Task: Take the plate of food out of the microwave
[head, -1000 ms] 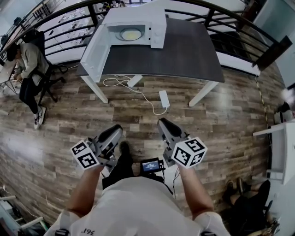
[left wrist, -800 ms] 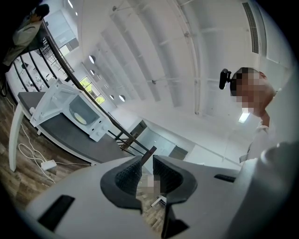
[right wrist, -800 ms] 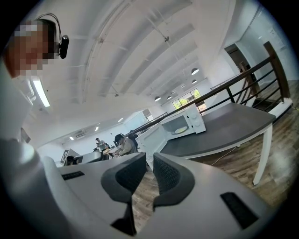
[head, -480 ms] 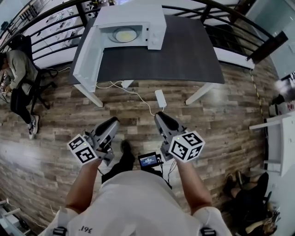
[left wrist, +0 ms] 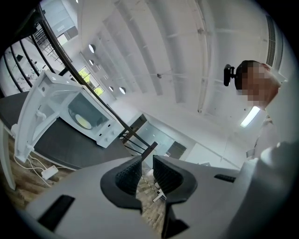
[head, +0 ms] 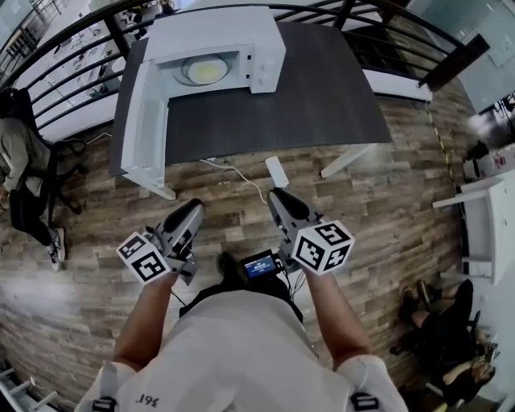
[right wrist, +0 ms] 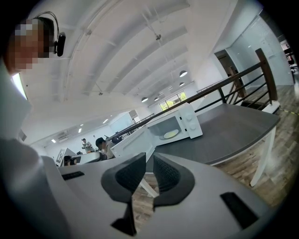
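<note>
A white microwave (head: 216, 48) stands on a dark grey table (head: 322, 88) with its door (head: 145, 113) swung open to the left. Inside it lies a plate of yellow food (head: 203, 71). Both grippers are held low over the wooden floor, well short of the table. My left gripper (head: 193, 211) and right gripper (head: 278, 197) are shut with nothing between the jaws. The left gripper view shows its jaws (left wrist: 146, 161) with the microwave (left wrist: 79, 109) and plate (left wrist: 84, 122) far off. In the right gripper view its jaws (right wrist: 149, 161) point toward the microwave (right wrist: 180, 123) and plate (right wrist: 170, 134).
A black railing (head: 378, 20) runs behind the table. A white power strip (head: 276, 170) and its cable (head: 233, 173) lie on the floor by the table's front edge. A seated person (head: 16, 153) is at the far left, white furniture (head: 483, 233) at the right.
The table and microwave have come closer and lower in the head view as the person steps forward. Both grippers stay shut and low.
</note>
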`<action>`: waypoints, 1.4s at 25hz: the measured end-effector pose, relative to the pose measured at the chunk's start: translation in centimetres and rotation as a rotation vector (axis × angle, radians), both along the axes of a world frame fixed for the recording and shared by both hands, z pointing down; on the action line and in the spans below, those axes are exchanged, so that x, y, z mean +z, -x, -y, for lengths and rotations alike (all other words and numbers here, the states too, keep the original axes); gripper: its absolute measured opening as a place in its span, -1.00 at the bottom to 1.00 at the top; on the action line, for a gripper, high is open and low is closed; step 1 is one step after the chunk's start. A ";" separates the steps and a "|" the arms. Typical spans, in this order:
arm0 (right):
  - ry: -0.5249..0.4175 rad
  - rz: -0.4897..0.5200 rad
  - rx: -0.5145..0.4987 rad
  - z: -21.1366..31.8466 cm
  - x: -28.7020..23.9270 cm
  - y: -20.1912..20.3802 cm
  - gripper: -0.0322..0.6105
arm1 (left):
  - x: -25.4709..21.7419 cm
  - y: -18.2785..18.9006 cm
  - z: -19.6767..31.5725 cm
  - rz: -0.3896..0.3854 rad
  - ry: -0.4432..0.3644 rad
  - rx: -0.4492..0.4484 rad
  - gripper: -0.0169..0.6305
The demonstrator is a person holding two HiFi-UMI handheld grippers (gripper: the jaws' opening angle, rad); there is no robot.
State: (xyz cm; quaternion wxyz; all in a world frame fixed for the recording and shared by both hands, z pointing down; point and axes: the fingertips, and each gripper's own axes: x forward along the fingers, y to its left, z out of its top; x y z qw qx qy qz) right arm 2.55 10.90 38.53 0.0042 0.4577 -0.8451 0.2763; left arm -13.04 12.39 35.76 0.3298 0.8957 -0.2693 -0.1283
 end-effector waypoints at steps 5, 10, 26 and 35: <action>0.021 -0.009 -0.002 4.4 -0.5 1.2 -0.81 | -0.7 0.4 4.8 0.008 0.023 -0.004 -0.78; 0.029 -0.024 -0.040 8.5 0.5 0.7 -0.81 | 0.6 -0.4 8.4 0.036 0.044 -0.046 -0.78; 0.038 -0.121 -0.237 27.3 3.7 -4.6 -0.81 | 3.1 -5.7 25.6 0.112 -0.016 -0.291 -0.78; 0.063 -0.133 -0.258 31.3 4.8 -3.6 -0.81 | 4.5 -5.1 29.5 0.135 0.035 -0.315 -0.78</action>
